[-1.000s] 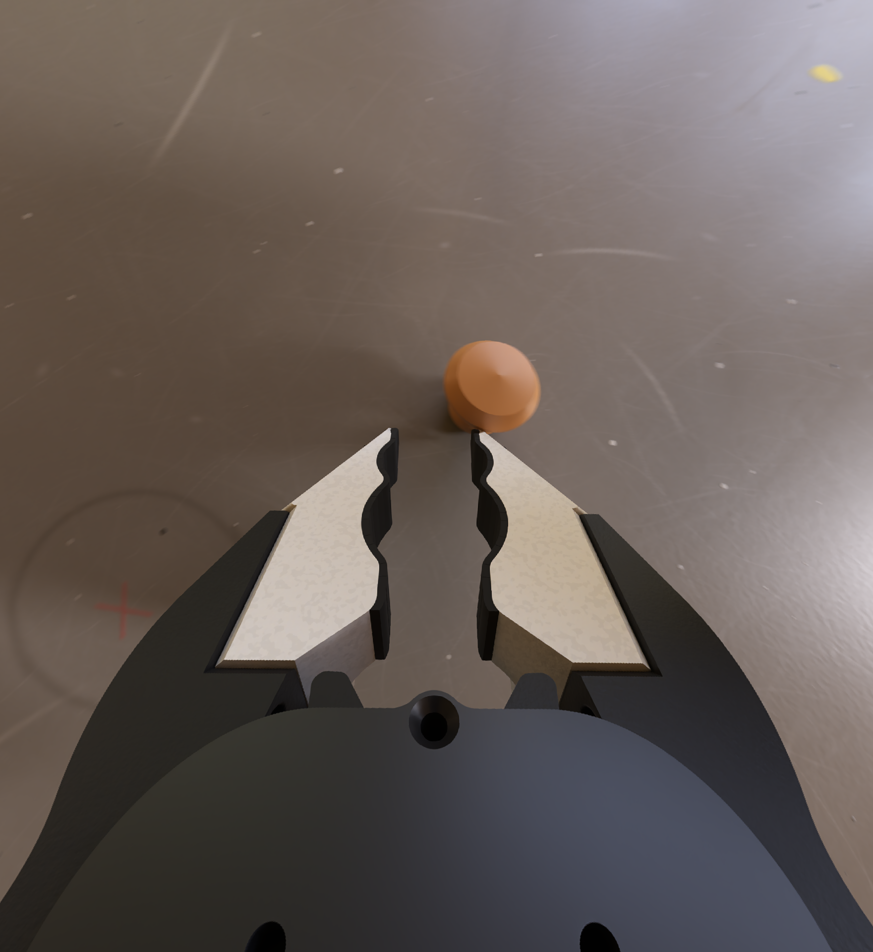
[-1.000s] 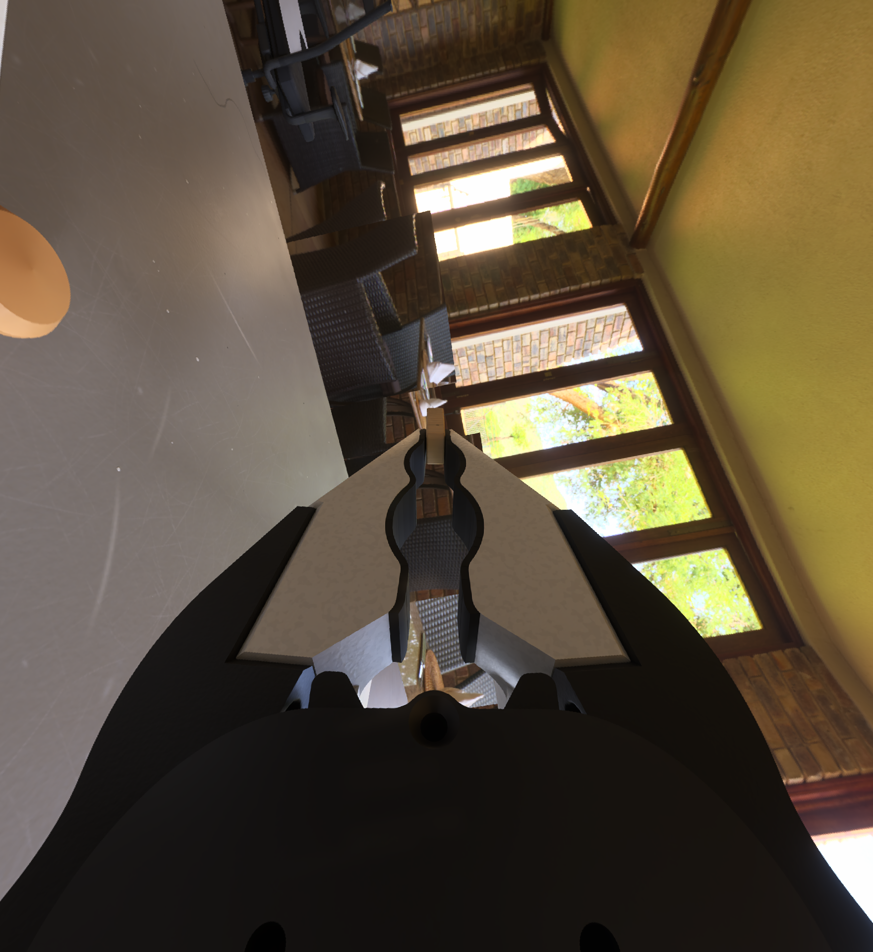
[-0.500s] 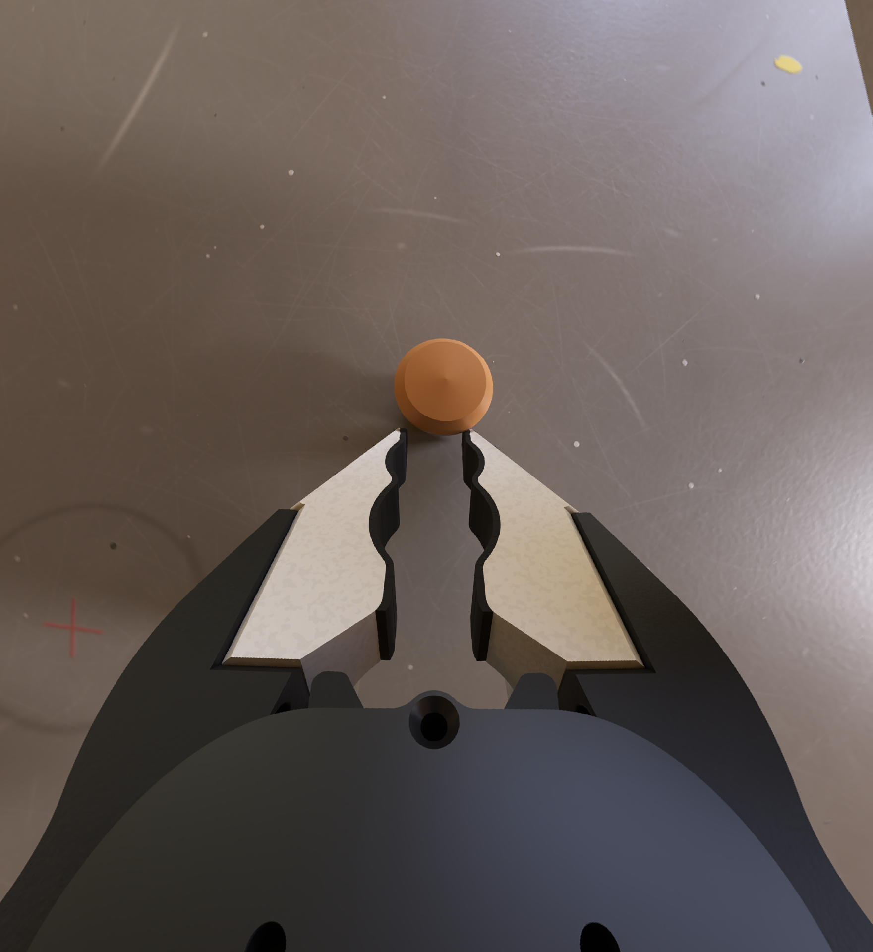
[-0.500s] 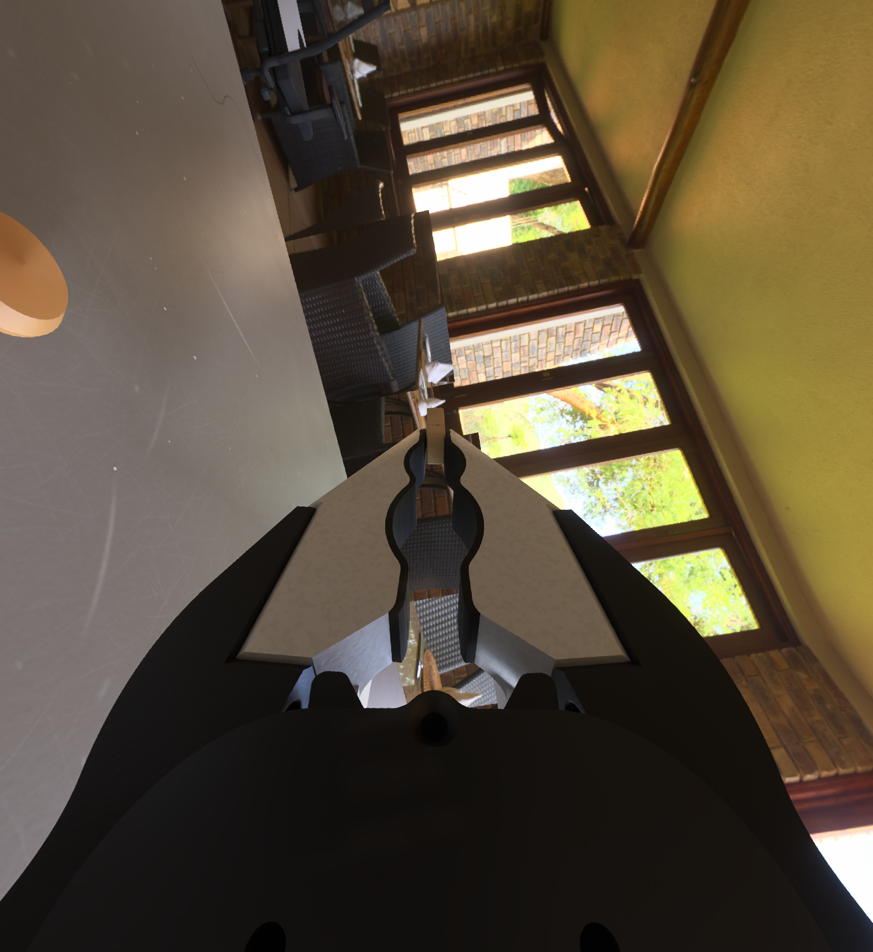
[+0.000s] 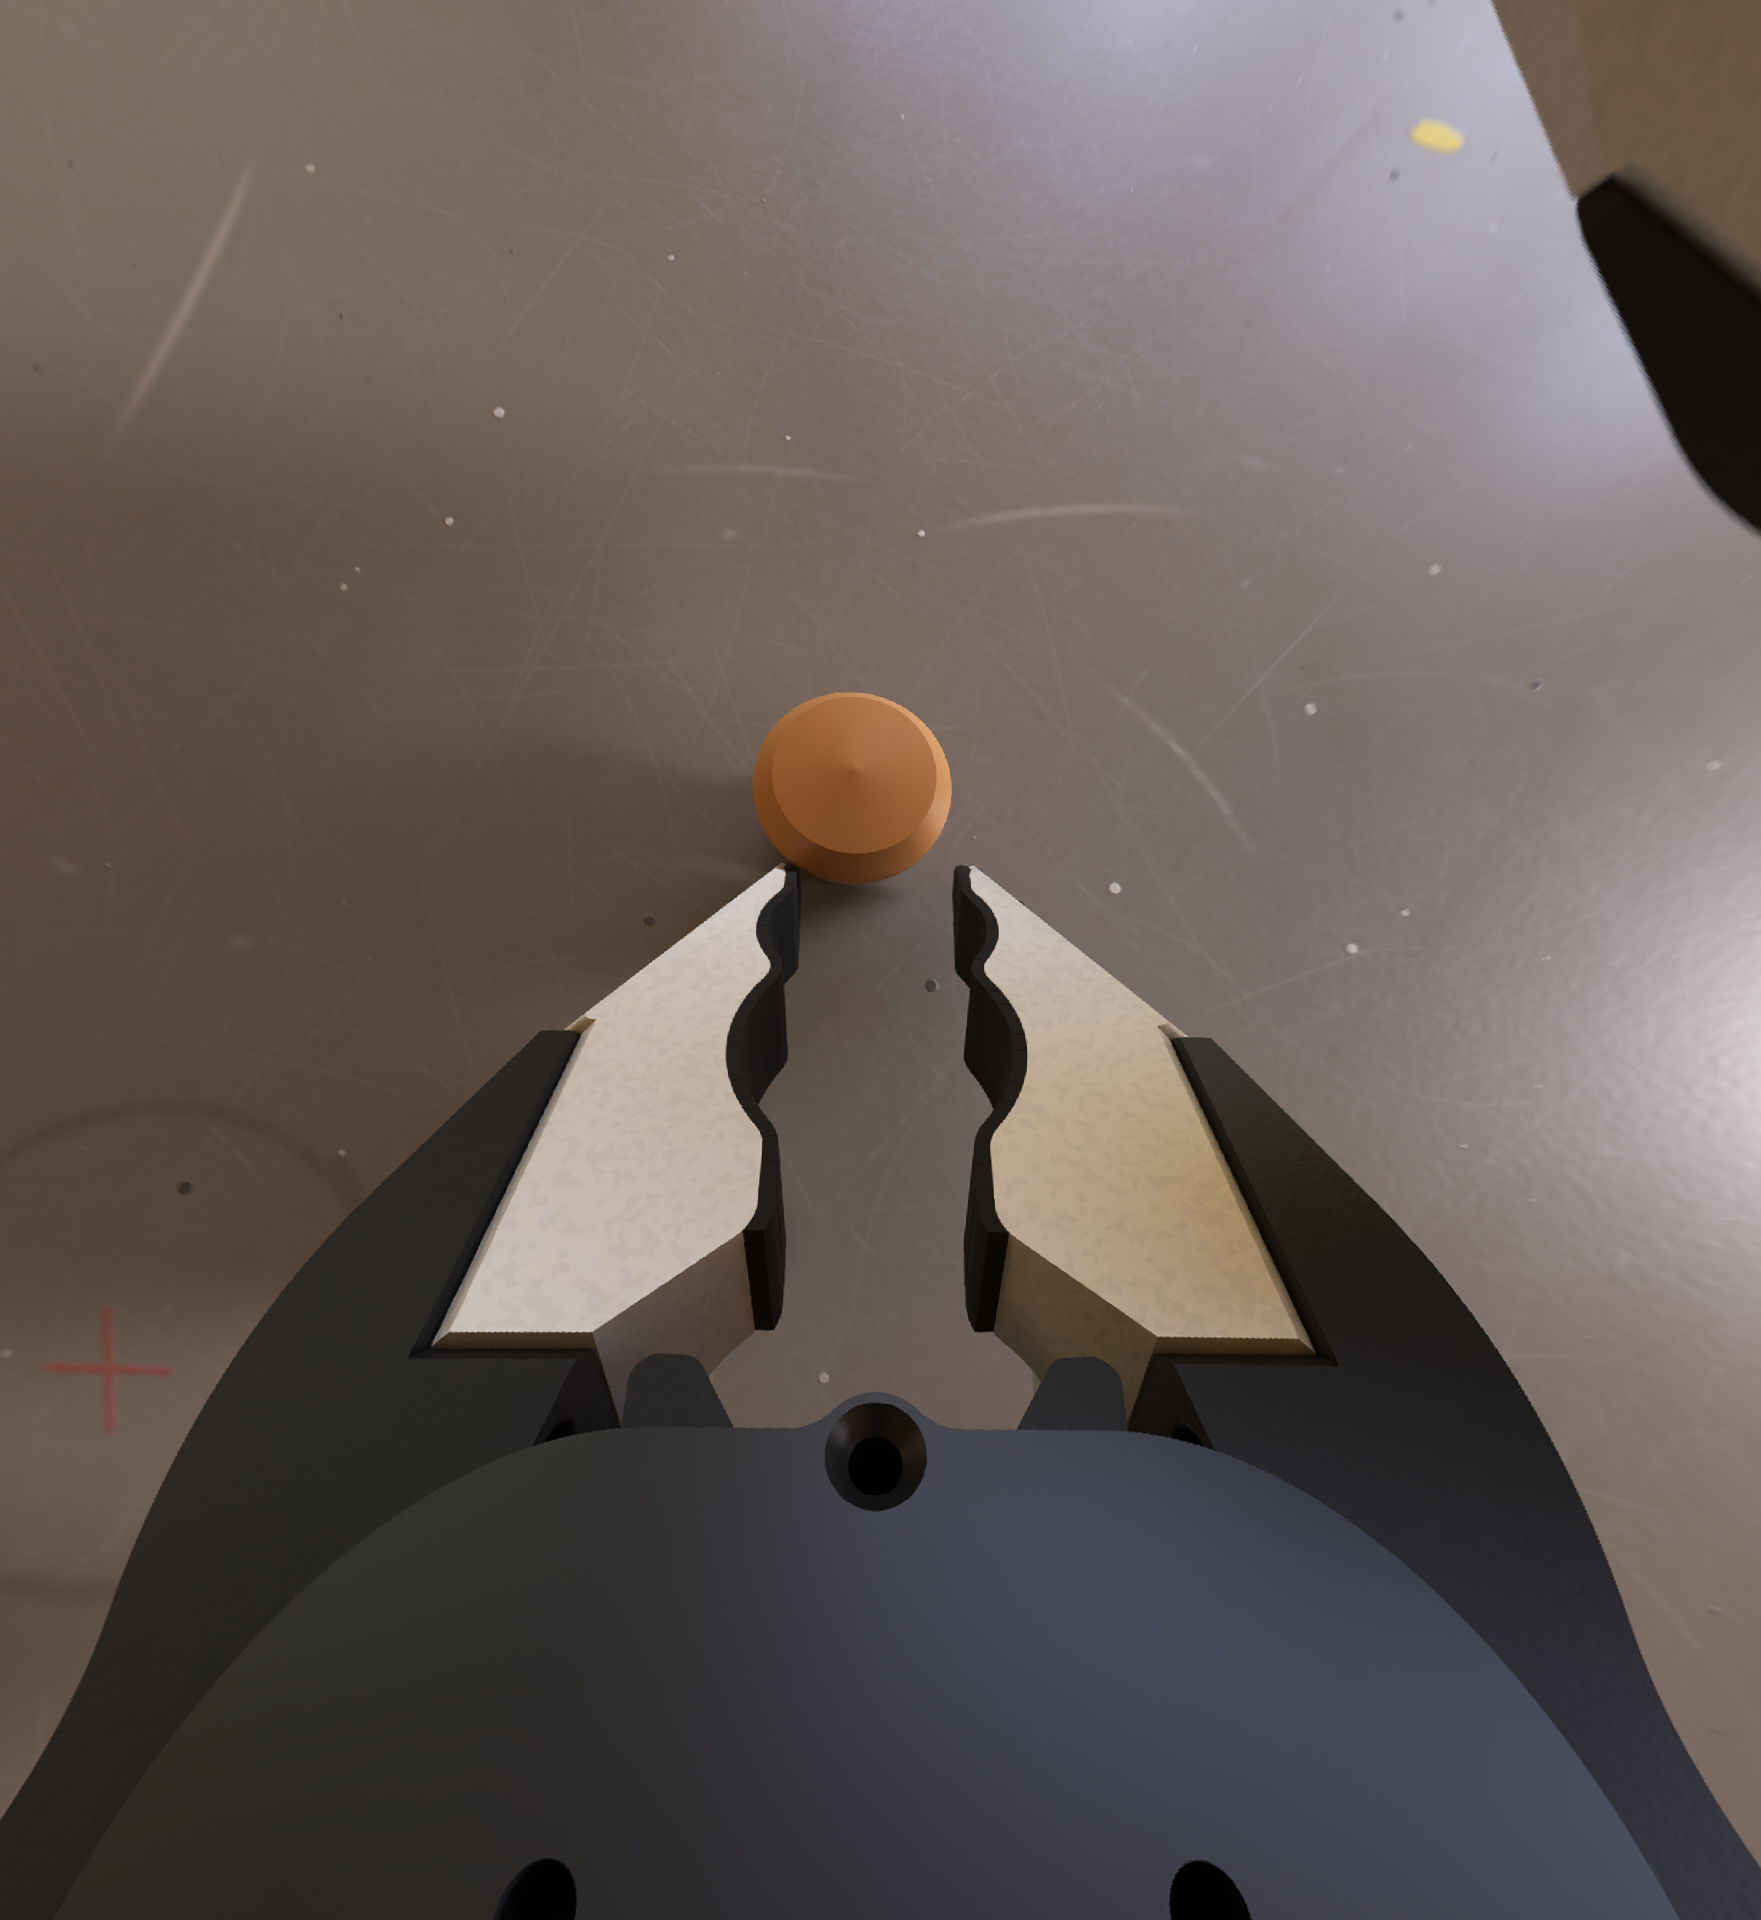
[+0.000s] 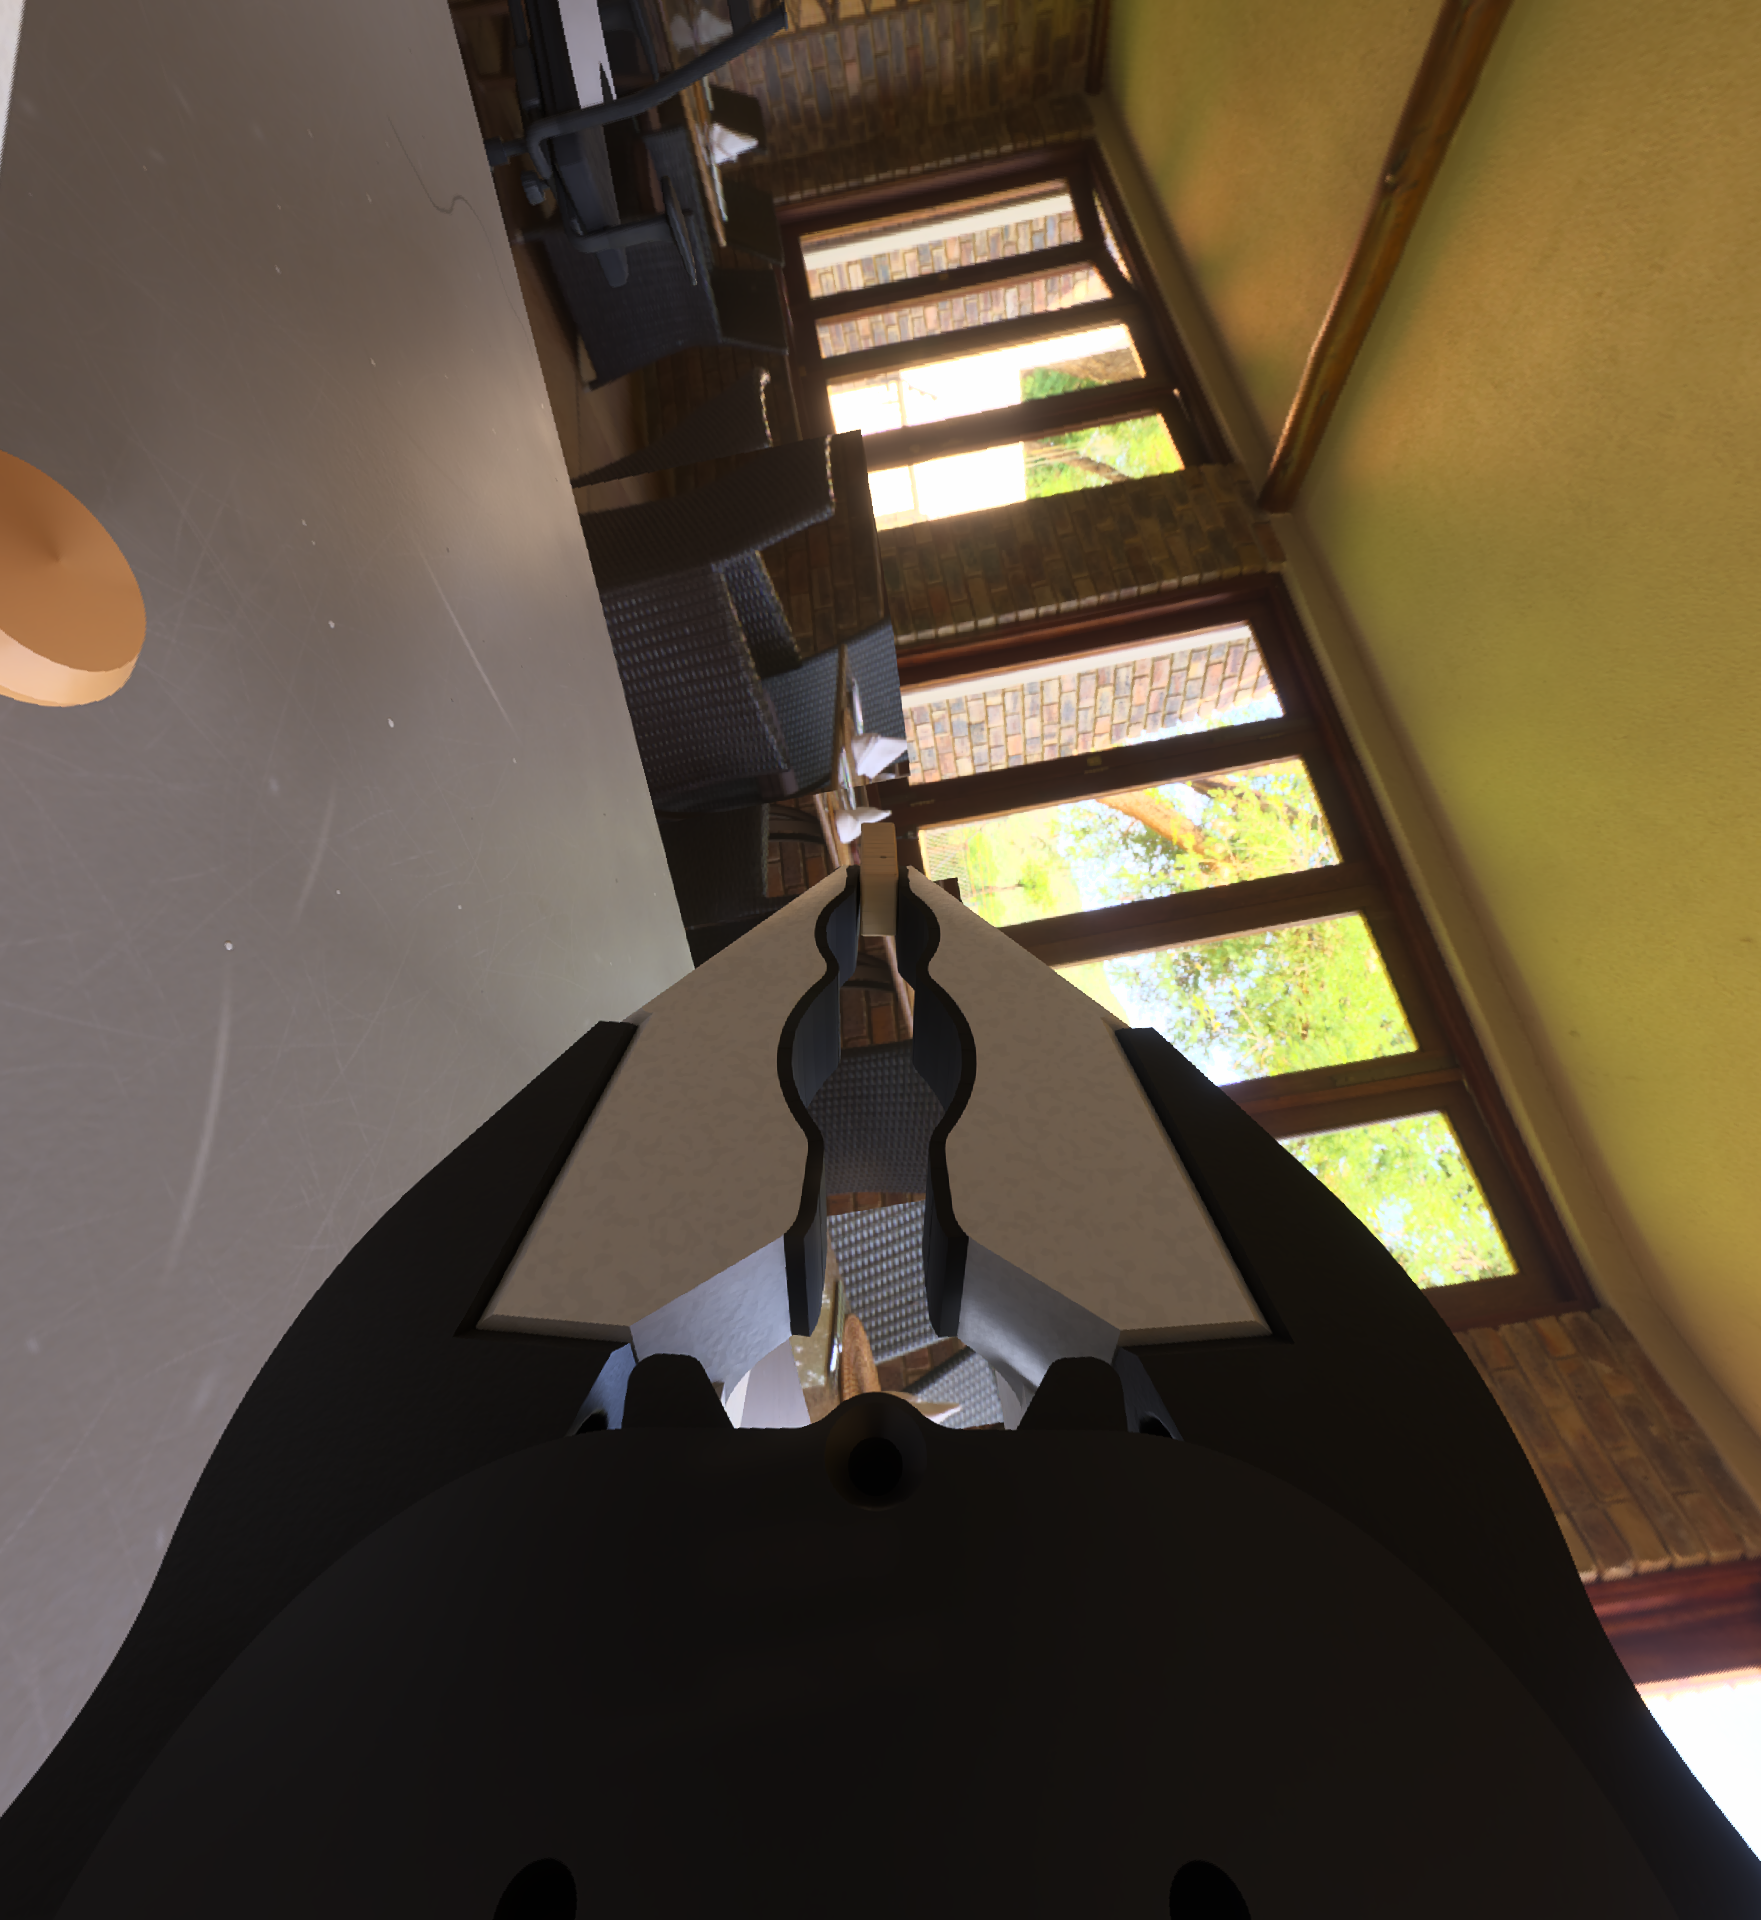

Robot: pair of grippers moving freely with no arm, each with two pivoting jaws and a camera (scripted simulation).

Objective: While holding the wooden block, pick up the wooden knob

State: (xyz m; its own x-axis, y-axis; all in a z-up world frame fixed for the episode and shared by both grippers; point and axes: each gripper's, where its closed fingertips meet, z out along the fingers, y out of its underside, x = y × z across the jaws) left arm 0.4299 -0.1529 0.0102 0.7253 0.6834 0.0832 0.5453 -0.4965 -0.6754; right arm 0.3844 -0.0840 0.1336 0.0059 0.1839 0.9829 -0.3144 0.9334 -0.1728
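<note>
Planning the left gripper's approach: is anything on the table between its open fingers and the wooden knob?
Nothing visible. The left gripper is open, and only bare table lies between its fingertips and the wooden knob just ahead.

Restaurant (wicker chairs (image 6: 689, 665), brick walls (image 6: 1052, 540))

- The scratched grey bench (image 5: 1063, 364) is carrying a yellow speck (image 5: 1435, 135) at 1 o'clock and a red cross (image 5: 108, 1369) at 8 o'clock.
- Dark wicker chairs (image 6: 694, 665) are standing beside tall windows (image 6: 1146, 862).
- A yellow-green wall (image 6: 1582, 520) is catching sunlight.
</note>
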